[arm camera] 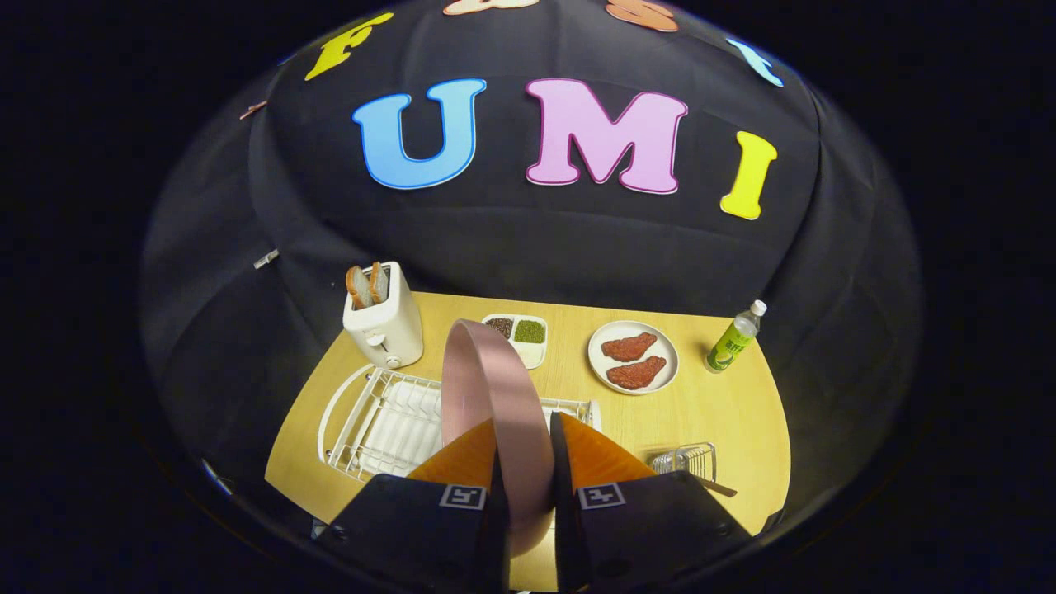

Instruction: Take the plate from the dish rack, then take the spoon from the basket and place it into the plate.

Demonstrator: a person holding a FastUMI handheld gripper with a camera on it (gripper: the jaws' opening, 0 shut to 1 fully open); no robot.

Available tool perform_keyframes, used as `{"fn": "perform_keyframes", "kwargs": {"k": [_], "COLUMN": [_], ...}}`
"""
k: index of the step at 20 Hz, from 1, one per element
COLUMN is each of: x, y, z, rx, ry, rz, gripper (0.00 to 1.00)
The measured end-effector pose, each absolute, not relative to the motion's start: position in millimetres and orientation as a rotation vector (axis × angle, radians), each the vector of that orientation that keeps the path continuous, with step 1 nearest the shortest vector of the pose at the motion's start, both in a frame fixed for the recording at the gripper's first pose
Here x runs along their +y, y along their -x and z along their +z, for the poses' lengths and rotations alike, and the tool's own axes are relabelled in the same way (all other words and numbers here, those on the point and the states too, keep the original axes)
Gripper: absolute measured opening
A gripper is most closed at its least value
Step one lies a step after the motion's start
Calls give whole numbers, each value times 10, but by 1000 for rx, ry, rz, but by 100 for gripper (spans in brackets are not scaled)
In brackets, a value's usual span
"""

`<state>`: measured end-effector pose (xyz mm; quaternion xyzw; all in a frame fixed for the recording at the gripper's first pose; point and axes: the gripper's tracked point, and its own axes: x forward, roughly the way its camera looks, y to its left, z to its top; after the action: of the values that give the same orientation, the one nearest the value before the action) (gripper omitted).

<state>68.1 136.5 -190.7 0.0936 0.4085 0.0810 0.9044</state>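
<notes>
A pink plate (pixel 487 388) stands on edge between my fingers, and my gripper (pixel 525 441) is shut on its rim. The plate hangs in the air above the white dish rack (pixel 375 421), which lies on the wooden table below and left of my fingers. A small wire basket (pixel 686 458) sits just right of my right finger. A handle, likely the spoon (pixel 716 488), sticks out of the basket toward the right. My right finger hides part of the basket.
A white toaster (pixel 385 322) with bread stands behind the rack. A divided dish (pixel 520 337) with beans, a white plate (pixel 634 356) with two meat patties and a green-labelled bottle (pixel 733 338) line the table's far side. Bare table (pixel 709 412) lies right of the rack.
</notes>
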Motion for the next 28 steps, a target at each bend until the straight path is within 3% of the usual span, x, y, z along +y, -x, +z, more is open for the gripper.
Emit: {"fn": "perform_keyframes", "kwargs": {"k": [5, 14, 28], "x": [1072, 1105, 1347], "y": [-14, 1305, 1653], "z": [-1921, -2702, -4094], "rx": [913, 1111, 1198], "ry": [-343, -543, -679], "rz": [175, 203, 238], "gripper": [26, 26, 25]}}
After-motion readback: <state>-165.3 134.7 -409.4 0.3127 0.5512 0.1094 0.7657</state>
